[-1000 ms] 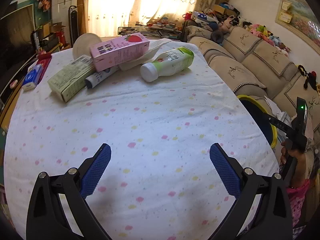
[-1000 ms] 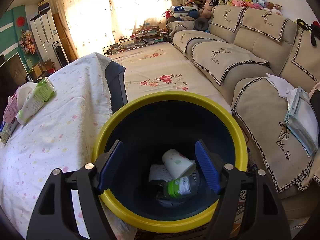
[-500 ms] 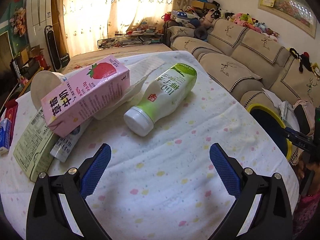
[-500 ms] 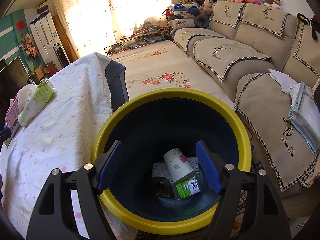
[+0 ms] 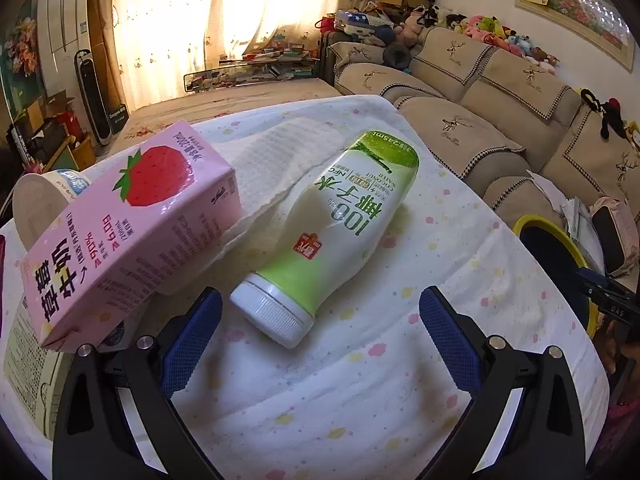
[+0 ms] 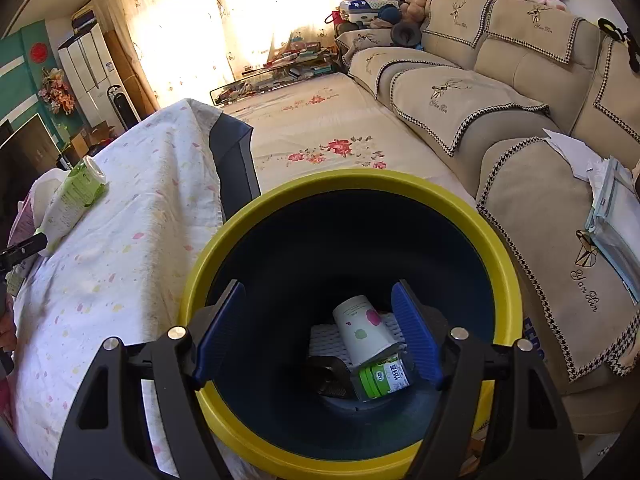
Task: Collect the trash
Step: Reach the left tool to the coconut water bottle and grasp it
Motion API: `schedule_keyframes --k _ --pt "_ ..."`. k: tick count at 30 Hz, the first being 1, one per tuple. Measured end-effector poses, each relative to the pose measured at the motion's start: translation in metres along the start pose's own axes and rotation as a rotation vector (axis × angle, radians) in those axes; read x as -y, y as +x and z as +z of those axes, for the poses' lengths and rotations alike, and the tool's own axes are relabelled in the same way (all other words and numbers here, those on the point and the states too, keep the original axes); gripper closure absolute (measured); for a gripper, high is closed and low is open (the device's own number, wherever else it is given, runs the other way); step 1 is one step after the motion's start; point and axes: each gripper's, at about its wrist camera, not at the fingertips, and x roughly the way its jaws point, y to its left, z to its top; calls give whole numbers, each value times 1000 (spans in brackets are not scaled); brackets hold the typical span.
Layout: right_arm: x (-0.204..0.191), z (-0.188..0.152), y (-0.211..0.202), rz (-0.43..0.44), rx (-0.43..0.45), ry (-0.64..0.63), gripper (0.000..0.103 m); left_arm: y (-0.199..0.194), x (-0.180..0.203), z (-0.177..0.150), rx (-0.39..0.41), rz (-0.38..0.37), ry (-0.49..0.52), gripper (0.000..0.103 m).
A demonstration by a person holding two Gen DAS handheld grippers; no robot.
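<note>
The left gripper (image 5: 318, 340) hangs wide open and empty, the green bottle's (image 5: 336, 232) white cap just ahead of its pads. The pink carton (image 5: 128, 236) leans close beside the left finger (image 5: 188, 340); closing could clip and topple it. The right gripper (image 6: 318, 336), also spread and empty, hovers over the yellow-rimmed bin (image 6: 508, 276).

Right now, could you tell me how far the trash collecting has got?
Done: a white paper cup and small green-labelled bottle lie in the yellow-rimmed bin. In hand: nothing; the open left gripper frames the green-and-white bottle. Left: that bottle, pink strawberry carton.
</note>
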Motion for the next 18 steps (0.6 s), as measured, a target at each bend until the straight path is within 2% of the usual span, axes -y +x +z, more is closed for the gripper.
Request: schedule_keyframes --k 7,13,18 --pt "2 1 1 3 -3 4 32 16 9 16 -12 -1 35 6" --pt "3 1 2 9 -9 6 31 27 30 22 -56 -58 57 8" --pt "4 2 5 20 -15 10 31 42 50 31 -88 -46 66 8"
